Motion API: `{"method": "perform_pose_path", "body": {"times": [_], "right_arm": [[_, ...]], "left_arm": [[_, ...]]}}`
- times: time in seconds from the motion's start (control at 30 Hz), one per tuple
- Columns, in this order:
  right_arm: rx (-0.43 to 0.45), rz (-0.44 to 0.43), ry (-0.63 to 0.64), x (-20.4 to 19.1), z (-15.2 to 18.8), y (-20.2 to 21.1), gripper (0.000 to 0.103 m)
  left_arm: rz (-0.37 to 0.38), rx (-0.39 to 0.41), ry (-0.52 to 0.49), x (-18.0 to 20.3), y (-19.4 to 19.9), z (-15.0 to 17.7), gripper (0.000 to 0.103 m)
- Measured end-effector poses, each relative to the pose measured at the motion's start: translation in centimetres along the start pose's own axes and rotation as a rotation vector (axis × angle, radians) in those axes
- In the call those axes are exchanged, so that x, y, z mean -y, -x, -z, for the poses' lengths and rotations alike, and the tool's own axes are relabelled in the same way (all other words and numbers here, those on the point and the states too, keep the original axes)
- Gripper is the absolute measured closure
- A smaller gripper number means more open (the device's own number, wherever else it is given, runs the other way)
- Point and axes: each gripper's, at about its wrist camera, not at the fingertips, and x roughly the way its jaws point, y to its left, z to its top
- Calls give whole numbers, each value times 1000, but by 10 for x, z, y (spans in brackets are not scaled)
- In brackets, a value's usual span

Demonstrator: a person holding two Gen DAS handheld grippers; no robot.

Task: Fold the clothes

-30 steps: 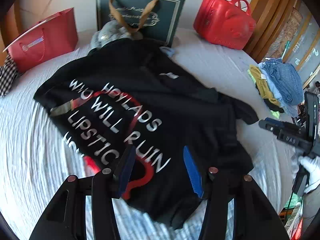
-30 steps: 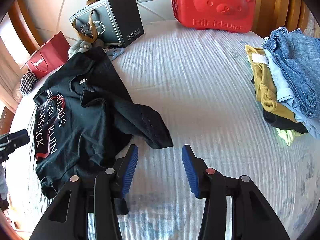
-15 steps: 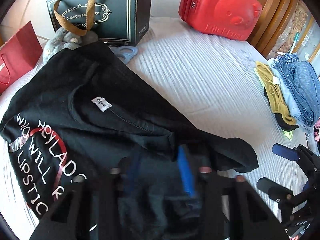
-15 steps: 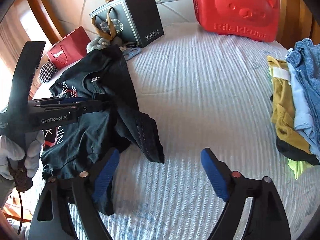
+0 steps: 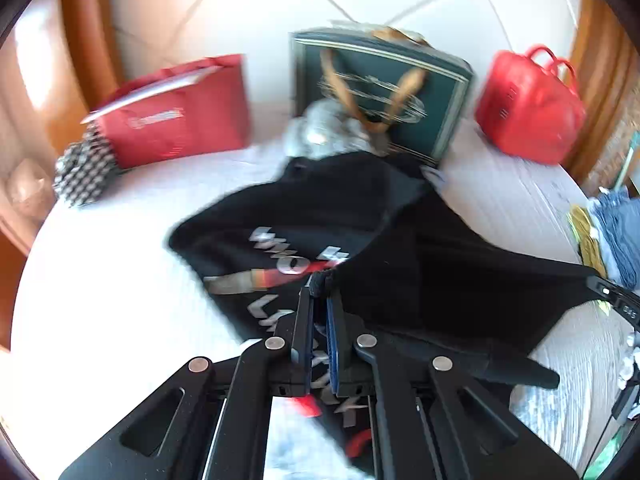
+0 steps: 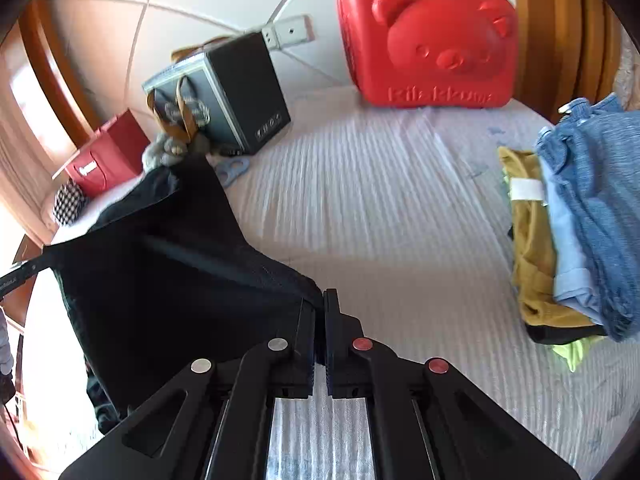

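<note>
A black T-shirt [image 5: 360,216] with white and red lettering lies partly on the white bedspread [image 6: 380,216] and is partly lifted. My left gripper [image 5: 319,286] is shut on a pinch of its black cloth near the print. In the right wrist view the same shirt [image 6: 168,280] hangs stretched as a dark sheet at the left, and my right gripper [image 6: 319,300] is shut on its corner at the fingertips. The other gripper's black tip [image 6: 16,276] shows at the left edge, holding the far end of the lifted cloth.
A pile of folded clothes [image 6: 576,232], denim on top, sits on the right. At the back stand a red bear case [image 6: 428,40], a dark gift bag [image 6: 224,96] and a red paper bag [image 5: 176,116], with a grey plush [image 5: 328,136] and checked cloth [image 5: 84,172].
Both grippers, open a second ago, have shut on the shirt. The shirt lay flat and crumpled; now part of it is raised off the bed between them. The left view has swung and blurred.
</note>
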Motion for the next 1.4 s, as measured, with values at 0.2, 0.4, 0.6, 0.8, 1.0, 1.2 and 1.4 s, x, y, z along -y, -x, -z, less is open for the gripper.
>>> {"method": "perform_pose_path", "body": {"times": [0.2, 0.4, 0.6, 0.8, 1.0, 1.2, 1.4], "right_arm": [[126, 92, -111, -17, 25, 68, 100], [0, 115, -261, -36, 97, 91, 100], [-297, 196, -307, -62, 188, 60, 100], [-310, 306, -295, -60, 189, 80, 73], [-143, 321, -185, -72, 113, 100, 30], [-76, 183, -28, -107, 37, 52, 10], [-108, 57, 74, -142, -15, -33, 10]], "left_arm": [[-230, 63, 187, -195, 81, 41, 99], [-264, -104, 260, -316, 73, 118, 96], [-259, -332, 179, -347, 16, 165, 74], [-115, -168, 82, -322, 24, 120, 51], [47, -84, -122, -234, -4, 69, 48], [57, -129, -260, -189, -60, 49, 48], [35, -168, -308, -189, -89, 42, 48]]}}
